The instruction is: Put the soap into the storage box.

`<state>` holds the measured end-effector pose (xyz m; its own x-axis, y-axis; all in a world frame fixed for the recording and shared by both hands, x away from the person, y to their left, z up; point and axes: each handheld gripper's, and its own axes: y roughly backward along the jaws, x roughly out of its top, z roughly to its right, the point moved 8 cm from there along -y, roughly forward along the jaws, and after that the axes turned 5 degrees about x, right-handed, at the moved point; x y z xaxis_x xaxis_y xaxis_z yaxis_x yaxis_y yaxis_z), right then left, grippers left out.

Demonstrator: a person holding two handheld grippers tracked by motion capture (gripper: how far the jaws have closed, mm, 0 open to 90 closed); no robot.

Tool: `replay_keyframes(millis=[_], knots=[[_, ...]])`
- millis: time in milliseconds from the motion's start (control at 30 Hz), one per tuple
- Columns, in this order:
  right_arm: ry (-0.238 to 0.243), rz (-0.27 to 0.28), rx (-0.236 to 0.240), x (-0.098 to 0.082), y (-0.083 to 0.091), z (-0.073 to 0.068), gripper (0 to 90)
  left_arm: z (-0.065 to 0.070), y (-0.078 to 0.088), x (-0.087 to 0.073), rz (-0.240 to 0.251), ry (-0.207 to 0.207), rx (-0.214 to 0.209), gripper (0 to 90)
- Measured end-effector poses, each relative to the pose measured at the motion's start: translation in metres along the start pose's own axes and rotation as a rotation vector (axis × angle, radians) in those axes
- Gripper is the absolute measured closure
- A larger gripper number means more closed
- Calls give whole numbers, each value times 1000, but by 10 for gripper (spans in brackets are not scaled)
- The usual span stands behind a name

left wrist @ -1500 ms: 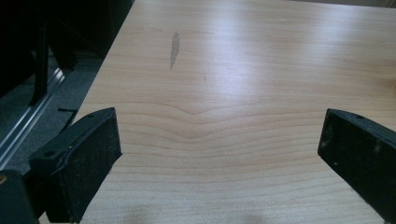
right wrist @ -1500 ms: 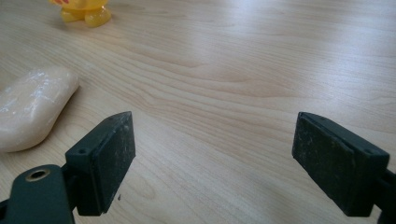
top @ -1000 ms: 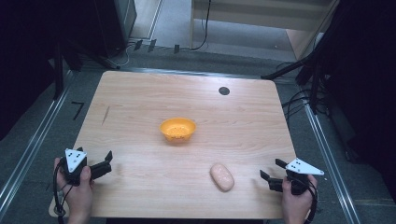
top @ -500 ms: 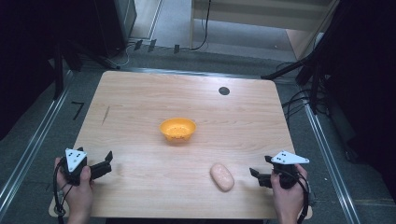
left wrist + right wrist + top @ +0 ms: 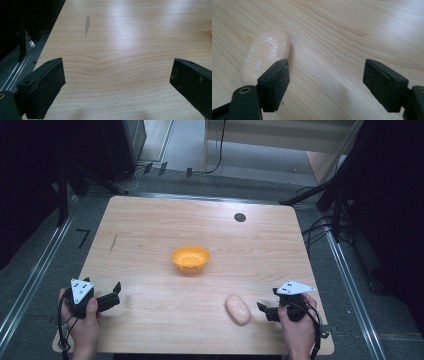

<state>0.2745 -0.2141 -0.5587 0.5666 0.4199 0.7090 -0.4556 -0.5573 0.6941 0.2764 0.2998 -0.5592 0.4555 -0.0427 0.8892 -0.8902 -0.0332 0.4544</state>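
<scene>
Matt, sugar-speckled bread roll on smooth, faintly glossy wood-grain table

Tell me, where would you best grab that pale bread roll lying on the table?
Probably across its narrow middle. The bread roll is an elongated oval lying flat, so jaws should straddle its short width, coming from above or from its right, where the right gripper waits, jaws open with nothing between them, having just been closing.

I am seeing an orange bowl sitting mid-table, a dark round hole lying toward the far edge.
</scene>
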Motion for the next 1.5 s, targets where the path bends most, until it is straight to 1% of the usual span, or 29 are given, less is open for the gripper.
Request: replay_keyframes(millis=[300,433,467,633,667,700,733,767,900,933,1000,1067,1300,1333,1367,1500], knots=[[29,-49,27,7,-12,-13,220,0,0,0,2,4,-6,3],[26,-54,44,11,-15,-17,220,0,0,0,1,5,-6,3],[18,-56,46,11,-16,-19,219,0,0,0,2,6,-6,3],[21,-70,53,14,-21,-24,222,0,0,0,0,5,-7,3],[14,-81,52,13,-22,-26,222,0,-1,0,-1,5,-6,3],[16,-82,57,14,-23,-27,222,0,-1,0,-1,5,-6,3],[6,-93,57,14,-23,-28,221,0,-1,0,-1,4,-6,3],[14,-97,66,14,-24,-29,222,0,-1,0,-1,5,-7,3],[8,-114,66,15,-26,-34,222,0,0,0,-3,5,-8,4],[17,-129,63,17,-27,-36,222,0,-1,0,-3,6,-8,4],[9,-142,63,18,-28,-39,222,0,-1,0,-4,6,-7,3],[8,-147,58,19,-29,-40,222,-1,-1,0,-3,6,-7,4],[4,-169,76,22,-34,-48,221,-1,-1,0,-3,10,-8,4],[11,-169,76,22,-35,-48,221,-1,-1,0,-3,10,-8,4],[2,-172,68,22,-35,-49,221,-1,-1,0,-3,10,-8,4],[6,-183,74,22,-38,-52,221,-1,-1,0,-3,10,-10,4]])
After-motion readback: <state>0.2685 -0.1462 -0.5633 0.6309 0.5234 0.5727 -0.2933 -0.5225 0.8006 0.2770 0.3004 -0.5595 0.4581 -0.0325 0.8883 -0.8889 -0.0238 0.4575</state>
